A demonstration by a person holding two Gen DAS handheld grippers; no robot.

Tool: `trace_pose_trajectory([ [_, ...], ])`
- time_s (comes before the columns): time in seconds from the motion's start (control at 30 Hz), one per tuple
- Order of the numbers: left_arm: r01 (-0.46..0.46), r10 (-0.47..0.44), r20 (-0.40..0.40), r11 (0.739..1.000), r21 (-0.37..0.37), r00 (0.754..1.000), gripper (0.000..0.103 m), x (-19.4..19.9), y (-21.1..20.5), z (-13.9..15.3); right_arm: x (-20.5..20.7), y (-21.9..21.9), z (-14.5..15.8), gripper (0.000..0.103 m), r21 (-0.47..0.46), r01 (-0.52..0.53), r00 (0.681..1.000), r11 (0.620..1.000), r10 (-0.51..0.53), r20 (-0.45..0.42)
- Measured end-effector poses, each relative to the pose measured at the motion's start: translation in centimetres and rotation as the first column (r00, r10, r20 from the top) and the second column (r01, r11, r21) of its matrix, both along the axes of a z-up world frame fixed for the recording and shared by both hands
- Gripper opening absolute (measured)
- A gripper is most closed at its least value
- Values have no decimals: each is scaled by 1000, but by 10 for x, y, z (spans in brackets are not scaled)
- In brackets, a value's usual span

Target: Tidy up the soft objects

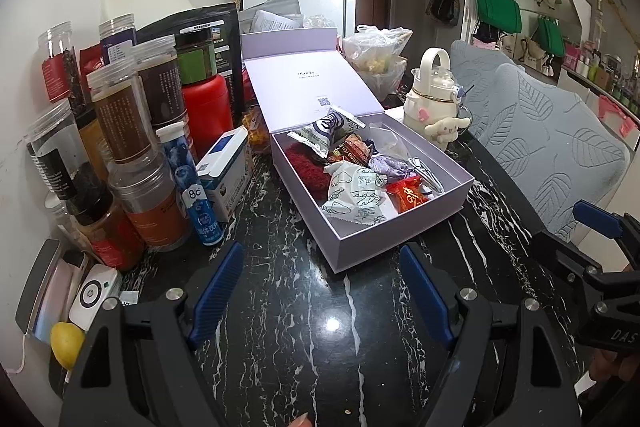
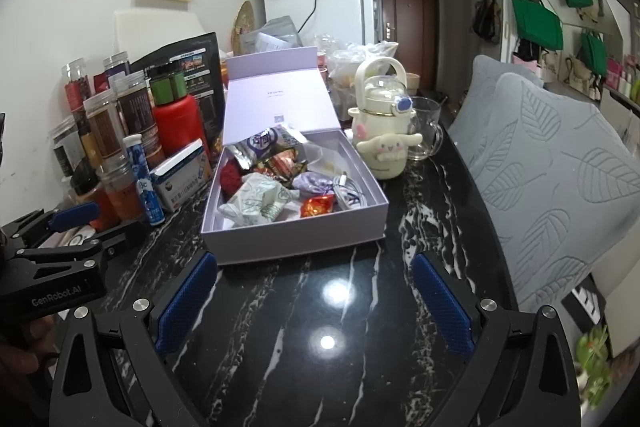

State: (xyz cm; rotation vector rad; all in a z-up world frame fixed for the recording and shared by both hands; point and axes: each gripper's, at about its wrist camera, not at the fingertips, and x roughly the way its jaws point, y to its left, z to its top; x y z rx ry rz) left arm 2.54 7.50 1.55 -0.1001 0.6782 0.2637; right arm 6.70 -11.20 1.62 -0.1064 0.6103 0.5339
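A lilac box [image 1: 404,227] [image 2: 292,241] with its lid [image 1: 308,87] propped up stands on the black marble table. Inside lie soft items: a pale leaf-print packet [image 1: 354,195] [image 2: 260,201], a dark red knitted piece [image 1: 304,165] [image 2: 229,175], a lilac fabric pouch [image 1: 386,163] [image 2: 316,183], a red-orange pouch [image 1: 408,193] [image 2: 318,206], snack wrappers and a white cable [image 2: 348,191]. My left gripper [image 1: 320,271] is open and empty just short of the box's near corner. My right gripper [image 2: 316,279] is open and empty in front of the box. Each gripper shows at the edge of the other's view.
Jars, bottles and a red flask [image 1: 208,111] crowd the left side, with a blue-white carton [image 1: 224,175] by the box. A cream kettle-shaped bottle with a plush toy [image 2: 384,123] and a glass mug [image 2: 426,127] stand right of the box. A grey leaf-pattern cushion [image 2: 560,163] lies along the right edge.
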Motion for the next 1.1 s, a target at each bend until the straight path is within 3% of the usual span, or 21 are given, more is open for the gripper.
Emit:
trace_pose_trajectory([
  [1.1,15,-15,-4,1000,11,1000,81,1,-6,2,0,-2,1,100,2,3,1000,1000,-3,-3],
])
